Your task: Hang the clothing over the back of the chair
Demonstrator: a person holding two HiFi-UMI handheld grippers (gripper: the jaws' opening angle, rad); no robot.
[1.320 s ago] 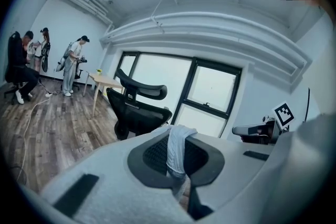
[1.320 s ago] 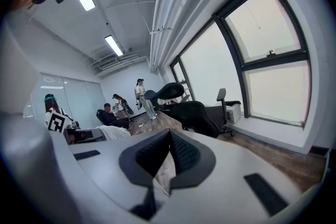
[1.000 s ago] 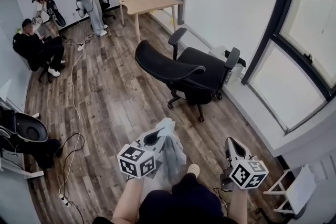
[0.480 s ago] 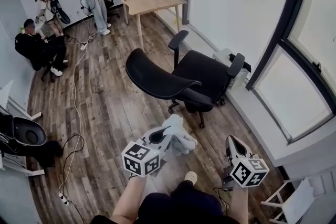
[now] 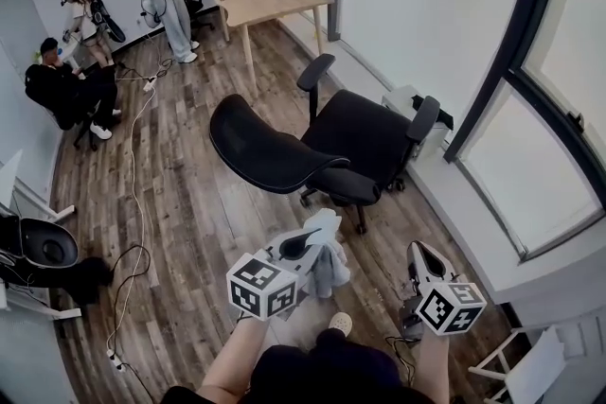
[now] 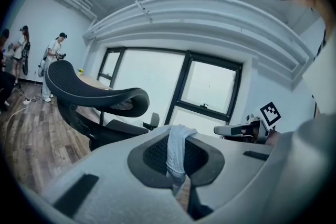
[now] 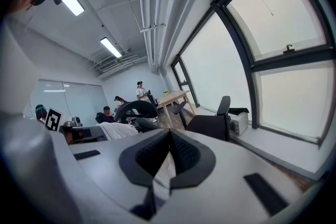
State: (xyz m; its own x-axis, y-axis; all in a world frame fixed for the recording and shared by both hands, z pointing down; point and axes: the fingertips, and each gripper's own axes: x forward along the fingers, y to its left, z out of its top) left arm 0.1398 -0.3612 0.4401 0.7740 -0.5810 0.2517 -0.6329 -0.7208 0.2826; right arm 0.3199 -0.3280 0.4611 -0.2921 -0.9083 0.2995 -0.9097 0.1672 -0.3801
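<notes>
Directly ahead of both hand-held grippers stands the black mesh swivel office chair, backrest nearest. Apart from it, the left hand-held gripper pinches the pale grey bunched clothing. The right hand-held gripper is pressed together, empty.

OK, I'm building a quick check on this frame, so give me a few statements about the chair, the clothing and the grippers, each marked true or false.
1. The left gripper is shut on the pale clothing. True.
2. The clothing hangs over the chair back. False: the back is bare, and the clothing is in the left gripper, short of the chair.
3. The right gripper has its jaws wide open. False: they are together.
4. A wooden table stands beyond the chair. True.
5. Someone sits on the chair seat. False: nobody is on it.
</notes>
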